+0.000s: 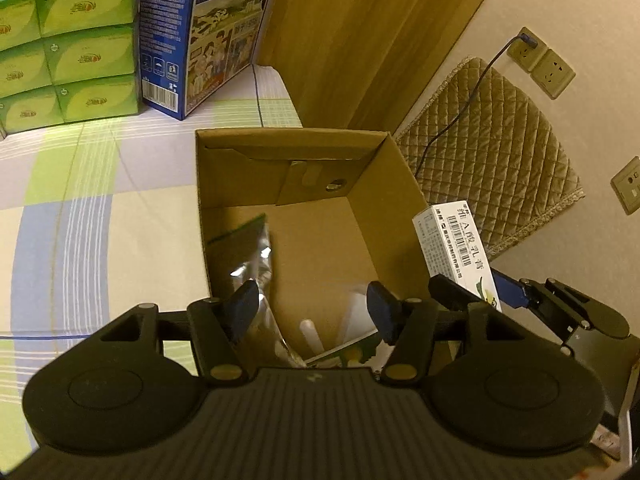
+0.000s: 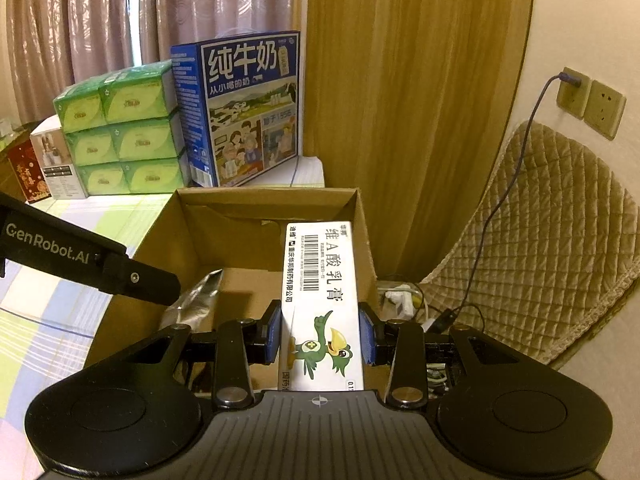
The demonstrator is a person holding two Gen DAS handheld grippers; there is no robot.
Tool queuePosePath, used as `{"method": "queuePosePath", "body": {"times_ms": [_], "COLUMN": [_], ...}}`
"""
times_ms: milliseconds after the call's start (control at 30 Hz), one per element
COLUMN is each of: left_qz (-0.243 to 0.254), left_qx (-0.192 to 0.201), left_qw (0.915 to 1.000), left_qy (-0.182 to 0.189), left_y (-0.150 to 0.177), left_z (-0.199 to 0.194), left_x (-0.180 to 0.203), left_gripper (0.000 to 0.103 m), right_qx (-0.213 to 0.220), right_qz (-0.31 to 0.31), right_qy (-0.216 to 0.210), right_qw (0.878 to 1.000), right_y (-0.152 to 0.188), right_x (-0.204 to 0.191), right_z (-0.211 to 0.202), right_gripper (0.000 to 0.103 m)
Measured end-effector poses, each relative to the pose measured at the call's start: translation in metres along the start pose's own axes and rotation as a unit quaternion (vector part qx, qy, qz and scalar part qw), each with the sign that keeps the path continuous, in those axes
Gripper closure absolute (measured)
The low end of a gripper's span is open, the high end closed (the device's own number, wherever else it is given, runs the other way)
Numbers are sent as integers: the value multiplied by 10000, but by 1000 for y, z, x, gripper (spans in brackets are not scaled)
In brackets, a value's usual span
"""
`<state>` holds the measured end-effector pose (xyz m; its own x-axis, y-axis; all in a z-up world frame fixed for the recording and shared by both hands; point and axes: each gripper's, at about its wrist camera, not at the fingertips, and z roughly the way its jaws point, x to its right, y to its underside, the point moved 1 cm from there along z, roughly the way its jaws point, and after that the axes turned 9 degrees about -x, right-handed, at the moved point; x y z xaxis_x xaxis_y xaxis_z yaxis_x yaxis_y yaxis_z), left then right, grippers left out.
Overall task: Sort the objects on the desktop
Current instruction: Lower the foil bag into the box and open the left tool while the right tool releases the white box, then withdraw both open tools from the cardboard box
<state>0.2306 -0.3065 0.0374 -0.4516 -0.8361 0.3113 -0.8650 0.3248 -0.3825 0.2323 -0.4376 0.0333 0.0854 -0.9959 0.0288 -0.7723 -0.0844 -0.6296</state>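
An open cardboard box [image 1: 292,133] [image 2: 268,193] stands on the checked tablecloth. Inside lie a silver foil pouch [image 1: 256,268] [image 2: 196,300], a white tube [image 1: 312,334] and a green-and-white packet [image 1: 354,350]. My left gripper [image 1: 314,314] hangs open over the box's near end, its left pad close to the pouch and nothing pressed between the pads. My right gripper [image 2: 324,334] [image 1: 484,292] is shut on a white ointment carton [image 2: 322,280] [image 1: 456,240] printed with a green bird. It holds the carton tilted over the box's right wall.
Stacked green tissue packs [image 1: 80,52] [image 2: 124,128] and a tall blue milk case [image 1: 208,36] [image 2: 248,108] stand behind the box. A quilted chair cushion [image 1: 492,152] [image 2: 532,240], wall sockets [image 1: 536,56] with a cable and a wooden panel [image 2: 400,80] lie to the right.
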Motion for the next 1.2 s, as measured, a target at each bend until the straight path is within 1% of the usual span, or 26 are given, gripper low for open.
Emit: {"method": "queuePosePath", "body": {"times_ms": [300, 567, 633, 700, 733, 767, 800, 1000, 1100, 1200], "left_qz": [109, 134, 136, 131, 130, 125, 120, 101, 148, 202], "left_qx": [-17, -52, -37, -33, -31, -29, -30, -26, 53, 163], "left_qw": [9999, 9999, 9999, 9999, 9999, 9999, 9999, 9999, 9996, 9991], "left_qy": [-100, -86, -71, -70, -72, -73, -73, -110, -233, -338], "left_y": [7, 13, 13, 12, 12, 12, 12, 18, 25, 36], "left_z": [-4, -4, -5, -6, -6, -6, -7, -12, -19, -28], "left_x": [-5, -8, -9, -10, -10, -12, -13, -19, -19, -18], "left_gripper": [49, 49, 48, 49, 49, 49, 49, 48, 42, 33], "right_qx": [-15, -24, 18, 205, 279, 315, 356, 387, 322, 259], "right_qz": [-2, 63, 146, 216, 261, 328, 382, 371, 401, 399], "right_qy": [-72, -153, -236, -334, -359, -347, -373, -357, -339, -329], "right_qw": [10000, 9999, 9996, 9990, 9986, 9984, 9979, 9979, 9981, 9983], "right_y": [-1, -4, -5, -8, -9, -11, -11, -6, 3, 12], "right_x": [-6, -9, -8, -7, -6, -4, -2, 1, 3, 2], "right_z": [1, 4, 4, 3, 2, 1, -1, -13, -21, -31], "right_gripper": [67, 67, 67, 67, 62, 52, 50, 48, 46, 40]}}
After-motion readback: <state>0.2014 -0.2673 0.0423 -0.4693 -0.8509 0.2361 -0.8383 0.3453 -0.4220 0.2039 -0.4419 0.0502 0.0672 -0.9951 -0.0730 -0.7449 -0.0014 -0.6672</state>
